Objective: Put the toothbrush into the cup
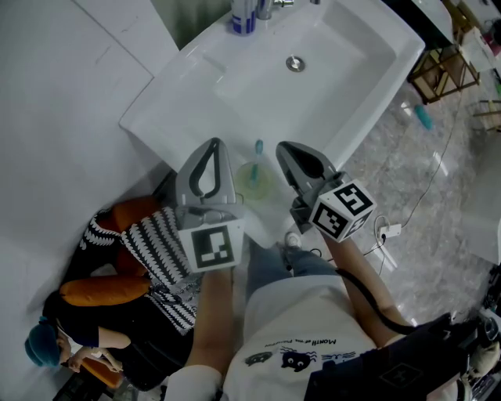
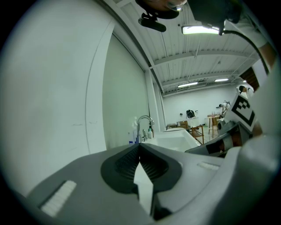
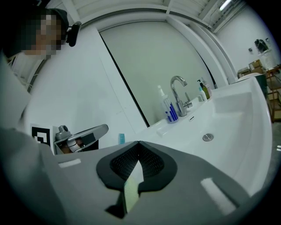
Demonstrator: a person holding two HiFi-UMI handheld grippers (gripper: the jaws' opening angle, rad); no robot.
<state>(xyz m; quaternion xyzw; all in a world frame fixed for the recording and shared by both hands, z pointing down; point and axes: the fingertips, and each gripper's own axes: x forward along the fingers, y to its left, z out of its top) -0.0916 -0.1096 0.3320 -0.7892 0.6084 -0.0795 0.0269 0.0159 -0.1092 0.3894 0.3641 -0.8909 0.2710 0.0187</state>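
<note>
A pale green cup (image 1: 254,182) stands on the front rim of the white sink (image 1: 196,102). A toothbrush stands upright in it, its teal head (image 1: 258,146) poking out of the top. My left gripper (image 1: 213,145) hovers just left of the cup and my right gripper (image 1: 282,147) just right of it. Both have their jaws shut with nothing between them. In the right gripper view the closed tips (image 3: 138,143) point over the basin, with the toothbrush head (image 3: 121,138) and the left gripper (image 3: 81,137) to their left. The left gripper view shows its tips (image 2: 139,144) meeting.
A chrome faucet (image 3: 178,94) and a blue-and-white bottle (image 1: 243,16) stand at the back of the sink, and the drain (image 1: 295,63) lies mid-basin. A teal-haired figure in striped clothing (image 1: 117,266) lies on the floor at left. Chairs (image 1: 442,70) and a cable (image 1: 391,231) are at right.
</note>
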